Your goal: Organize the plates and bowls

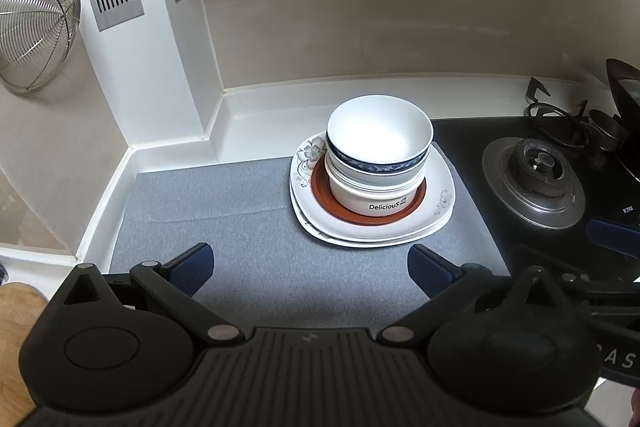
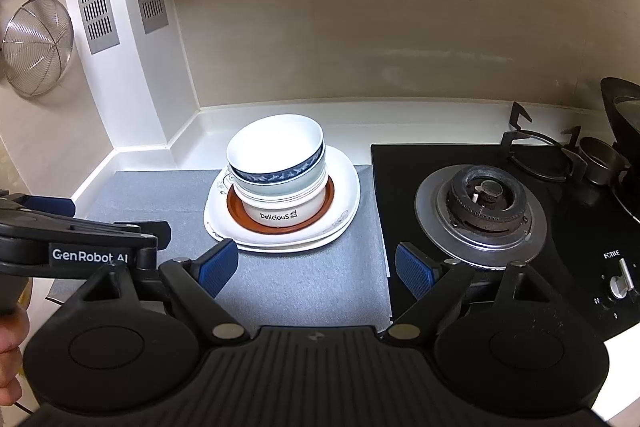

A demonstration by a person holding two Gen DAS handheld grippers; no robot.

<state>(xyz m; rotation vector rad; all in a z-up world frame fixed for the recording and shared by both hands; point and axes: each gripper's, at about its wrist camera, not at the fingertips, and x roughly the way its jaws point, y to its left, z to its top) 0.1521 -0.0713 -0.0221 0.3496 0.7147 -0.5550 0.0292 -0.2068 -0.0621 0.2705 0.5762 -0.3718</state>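
White bowl [image 1: 379,135] over blue-patterned bowl [image 1: 376,167]; floral plates [image 1: 436,203], seemingly reddish-brown saucer [image 1: 322,183].

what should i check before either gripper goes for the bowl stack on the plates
1. Left gripper open and empty: ok, nothing between the blue pads.
2. Right gripper open and empty: ok.
3. Top bowl seated level on the blue-rimmed bowl: not ok, in the right wrist view it sits tilted.
4. "Delicious" bowl centred on the brown saucer: ok.
5. Square plates flat on the grey mat: ok, though how many are stacked cannot tell.
6. Stack clear of the gas burner: ok, it sits on the mat beside the hob.
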